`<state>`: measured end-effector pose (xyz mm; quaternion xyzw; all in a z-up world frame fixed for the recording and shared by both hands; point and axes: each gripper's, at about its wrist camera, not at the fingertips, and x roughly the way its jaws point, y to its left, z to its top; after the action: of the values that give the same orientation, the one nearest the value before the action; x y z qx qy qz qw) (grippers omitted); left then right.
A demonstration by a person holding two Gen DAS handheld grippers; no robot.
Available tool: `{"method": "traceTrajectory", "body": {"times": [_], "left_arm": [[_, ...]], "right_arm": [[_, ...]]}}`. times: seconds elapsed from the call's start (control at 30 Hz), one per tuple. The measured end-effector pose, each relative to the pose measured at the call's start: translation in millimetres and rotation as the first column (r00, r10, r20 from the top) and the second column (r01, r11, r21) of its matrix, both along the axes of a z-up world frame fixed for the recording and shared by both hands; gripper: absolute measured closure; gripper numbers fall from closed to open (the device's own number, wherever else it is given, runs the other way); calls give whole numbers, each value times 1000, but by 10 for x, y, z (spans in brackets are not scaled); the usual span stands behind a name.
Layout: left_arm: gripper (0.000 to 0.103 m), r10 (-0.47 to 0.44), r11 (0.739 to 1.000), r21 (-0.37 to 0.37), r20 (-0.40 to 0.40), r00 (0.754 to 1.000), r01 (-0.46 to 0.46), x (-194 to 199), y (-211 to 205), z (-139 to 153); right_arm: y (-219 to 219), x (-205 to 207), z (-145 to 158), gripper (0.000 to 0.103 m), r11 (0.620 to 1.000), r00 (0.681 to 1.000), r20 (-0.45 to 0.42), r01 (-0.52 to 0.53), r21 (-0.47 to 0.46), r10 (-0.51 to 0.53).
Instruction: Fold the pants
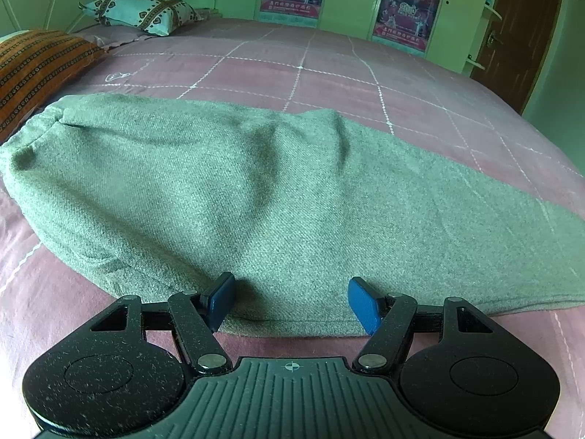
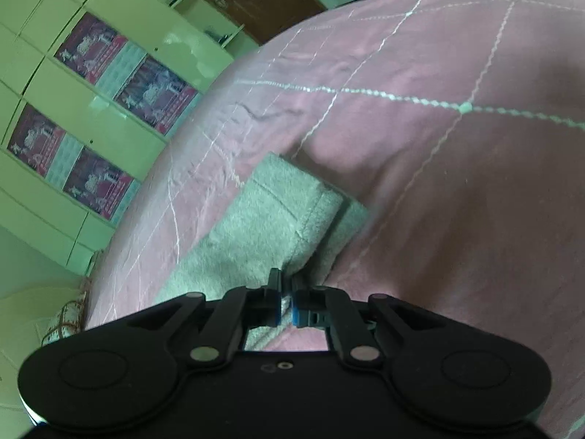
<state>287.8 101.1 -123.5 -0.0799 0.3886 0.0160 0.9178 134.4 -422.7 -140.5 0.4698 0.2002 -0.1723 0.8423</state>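
While the left wrist view looks across the pink quilted bed (image 1: 329, 73), the grey woollen pants (image 1: 237, 190) lie flat over it, running from nine o'clock to three o'clock. The left gripper (image 1: 290, 303) hangs released at six o'clock, its blue pads (image 1: 362, 305) spread over the near hem. A heart-print pillow (image 1: 142, 11) sits at eleven o'clock.

In the tilted, blurred right wrist view, the right gripper (image 2: 286, 303) is clenched at six o'clock, apparently pinching the pants' leg edge (image 2: 296, 252). The leg end lies toward twelve o'clock. A pale green wardrobe (image 2: 73, 109) stands at ten o'clock.
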Motion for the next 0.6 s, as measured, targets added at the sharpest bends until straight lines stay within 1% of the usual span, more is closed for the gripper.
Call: {"method": "traceTrajectory", "body": {"times": [0.03,0.07,0.13,0.17,0.2,0.23,0.27,0.3,0.43,0.53,0.57,0.6], "left_arm": [[35,0,1000,0,0,1000,0,1,0,1],[35,0,1000,0,0,1000,0,2,1,1],[35,4,1000,-4,0,1000,-4,5,7,9],[35,10,1000,-13,2,1000,-10,4,19,20],[35,21,999,-34,9,1000,-21,-5,48,45],[35,33,998,-57,20,999,-32,-23,78,73],[35,48,996,-79,33,998,-45,-42,117,105],[35,65,995,-84,47,997,-61,-63,147,134],[35,95,995,-24,83,992,-93,-61,229,224],[35,103,994,24,40,994,-104,51,283,185],[35,99,994,38,18,995,-100,95,288,140],[35,88,995,55,0,996,-88,137,283,88]], "right_arm": [[7,-90,34,92,1000,1000,19,21,-8,-21],[6,-171,48,92,998,998,35,55,-17,-55],[-39,-303,7,96,994,992,57,110,13,-111],[-67,-328,-23,97,992,992,45,120,26,-121],[-84,-311,-57,97,993,993,16,117,26,-118],[-104,-300,-104,100,993,994,-7,112,41,-112],[-114,-298,-127,101,993,994,1,106,55,-106],[-114,-279,-139,101,993,995,8,98,62,-99],[-156,-169,-226,100,994,997,39,61,87,-65],[-196,-38,-260,103,994,998,38,45,101,-49],[-201,-7,-243,103,995,999,35,33,98,-36],[-186,-30,-202,103,997,999,28,25,75,-27]]}}
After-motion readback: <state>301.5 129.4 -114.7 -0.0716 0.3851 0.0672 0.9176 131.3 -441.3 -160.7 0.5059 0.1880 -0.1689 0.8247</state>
